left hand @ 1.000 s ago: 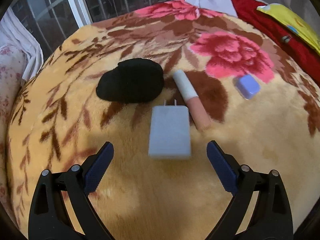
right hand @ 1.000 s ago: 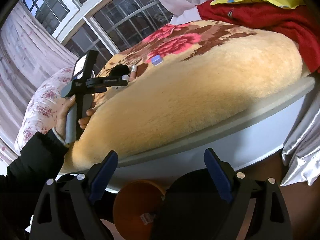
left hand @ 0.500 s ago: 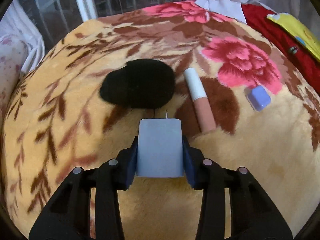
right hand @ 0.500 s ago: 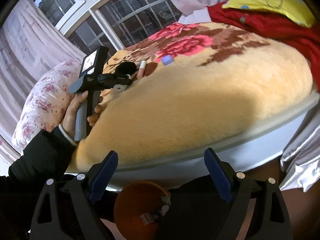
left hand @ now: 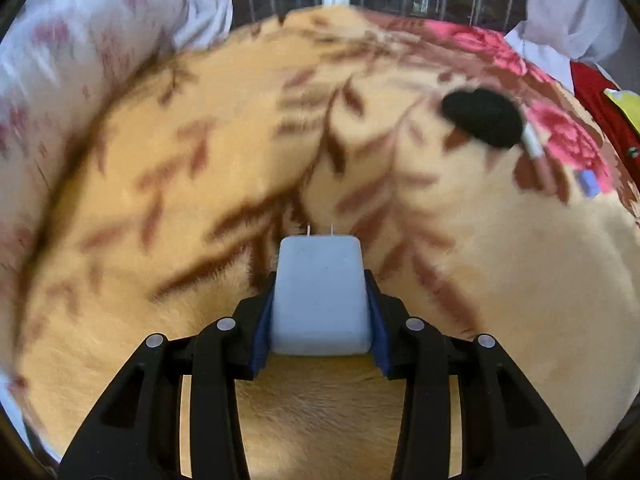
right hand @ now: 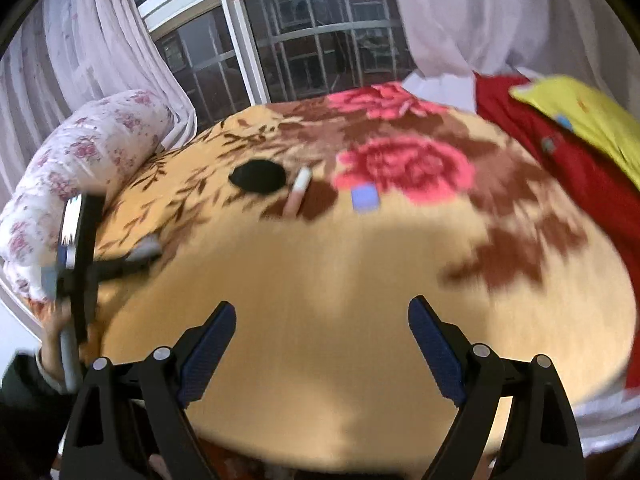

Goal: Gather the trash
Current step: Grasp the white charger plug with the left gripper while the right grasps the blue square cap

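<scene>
Charger [left hand: 320, 296] clamped in left gripper [left hand: 320, 320] jaws; right gripper [right hand: 322, 344] jaws apart above blanket [right hand: 320, 264].

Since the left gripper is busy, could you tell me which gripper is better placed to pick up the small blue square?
Right. The right gripper is open and empty, facing the small blue square; the left gripper is shut on the white charger.

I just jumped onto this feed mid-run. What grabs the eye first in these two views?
First is the pale charger block, prongs pointing forward, clamped in the left gripper above the floral blanket. Next, on the blanket toward the window, lie a black cloth lump, a pink-and-white tube right of it, and a small lilac square farther right. The right gripper hangs open and empty over the near blanket edge.
</scene>
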The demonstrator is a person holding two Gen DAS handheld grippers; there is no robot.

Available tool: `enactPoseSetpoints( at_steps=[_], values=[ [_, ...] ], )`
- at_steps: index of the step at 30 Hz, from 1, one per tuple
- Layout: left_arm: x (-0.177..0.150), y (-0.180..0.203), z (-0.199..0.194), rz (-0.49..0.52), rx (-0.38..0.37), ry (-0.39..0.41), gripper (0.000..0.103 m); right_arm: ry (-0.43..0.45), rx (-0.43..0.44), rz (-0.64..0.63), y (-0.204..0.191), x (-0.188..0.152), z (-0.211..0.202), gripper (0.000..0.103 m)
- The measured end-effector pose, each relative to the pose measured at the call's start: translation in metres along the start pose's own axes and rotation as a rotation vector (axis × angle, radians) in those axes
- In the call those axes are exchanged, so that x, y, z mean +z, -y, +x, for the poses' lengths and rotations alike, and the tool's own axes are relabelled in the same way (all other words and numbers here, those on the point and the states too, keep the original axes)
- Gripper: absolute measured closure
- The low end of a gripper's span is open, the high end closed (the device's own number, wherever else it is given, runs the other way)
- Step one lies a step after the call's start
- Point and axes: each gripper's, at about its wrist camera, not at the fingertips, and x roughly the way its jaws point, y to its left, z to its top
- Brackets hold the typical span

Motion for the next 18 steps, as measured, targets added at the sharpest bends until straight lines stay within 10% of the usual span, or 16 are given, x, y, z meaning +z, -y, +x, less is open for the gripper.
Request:
enactPoseSetpoints(
  at_steps=[7, 18],
  values=[
    [-0.001, 0.007, 0.001, 0.028, 0.048, 0.051, 0.064, -0.048, -0.141, -0.123, 0.01, 0.078, 0.089, 0.019],
    [0.006, 0.006, 0.011, 0.016, 0.048, 0.018, 0.061, -0.269, -0.174, -0.102, 0.021, 0.086, 0.181, 0.059]
  ],
)
